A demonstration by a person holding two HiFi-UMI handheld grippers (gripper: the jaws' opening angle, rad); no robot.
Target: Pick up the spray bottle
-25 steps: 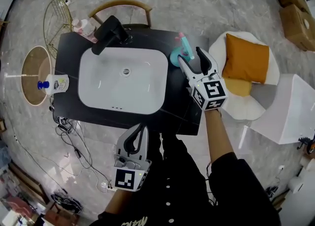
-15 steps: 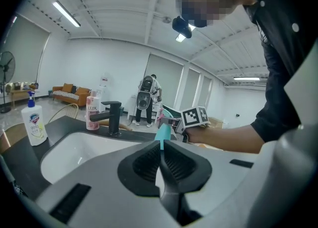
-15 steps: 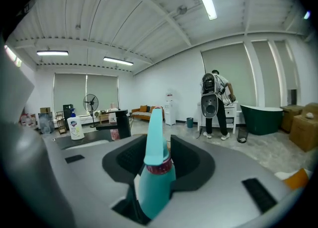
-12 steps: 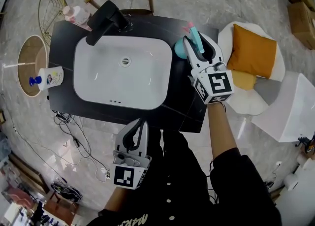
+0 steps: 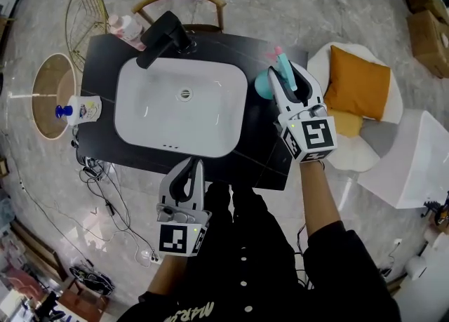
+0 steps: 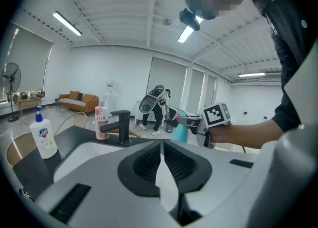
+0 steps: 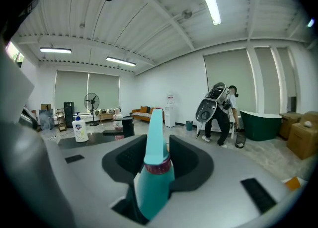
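While the right gripper (image 5: 283,74) clamps the neck of the teal spray bottle (image 5: 262,85) beside the white sink (image 5: 161,113), left gripper (image 5: 194,166) empty, jaws pressed together, at the black counter (image 5: 99,68) front edge

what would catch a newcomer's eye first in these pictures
The white rectangular basin sunk in the black countertop fills the middle of the head view. At the countertop's right end the right gripper is shut on a teal plastic spray bottle, while the left gripper hangs shut and empty at the near edge. An orange cushion on a white chair glows further right.
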